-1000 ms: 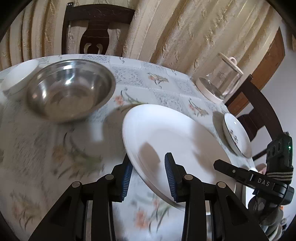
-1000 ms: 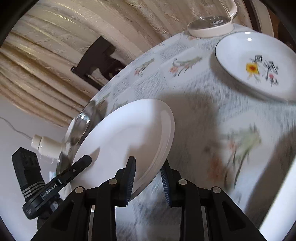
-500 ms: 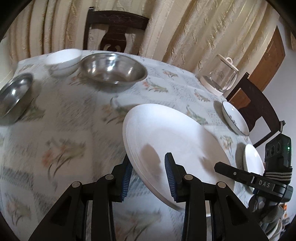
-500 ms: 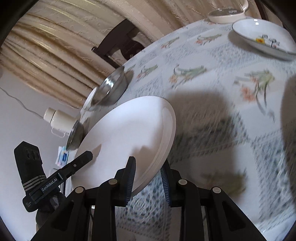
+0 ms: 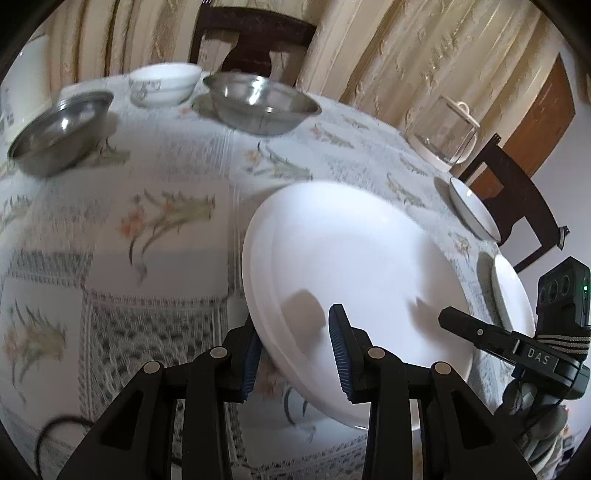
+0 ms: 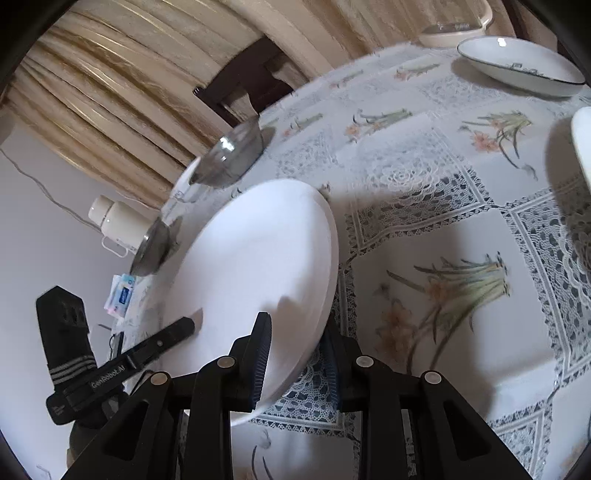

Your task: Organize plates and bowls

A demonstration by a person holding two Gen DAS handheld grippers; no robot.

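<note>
The left gripper [image 5: 295,354] pinches the near rim of a large white plate [image 5: 354,266], one blue-padded finger under the rim and the other on its upper face. The right gripper [image 6: 295,354] clamps the opposite edge of the same plate [image 6: 255,273] in the same way, so the plate is carried between the two tools, tilted and lifted clear of the floral tablecloth [image 5: 110,229].

Seen from the left wrist, everything else sits relative to this plate. Beyond its far rim, toward the curtains [image 5: 388,55], stands a wide steel bowl [image 5: 262,103]. Just to the left of that bowl is a white ceramic bowl [image 5: 164,84], and further left again a second steel bowl [image 5: 61,131]. Up and to the right of the plate is a clear glass jar with a white lid [image 5: 443,133]. Nearer the plate's right edge lies a small dish with a dark rim [image 5: 472,210], and just beside the plate on that side is another white plate [image 5: 511,295], partly hidden by the right-hand tool. A dark wooden chair [image 5: 255,33] stands behind the bowls.

From the right wrist, a white bottle [image 6: 118,221] sits past the plate's left side at the table's edge, with a small blue and white packet [image 6: 122,293] below it.
</note>
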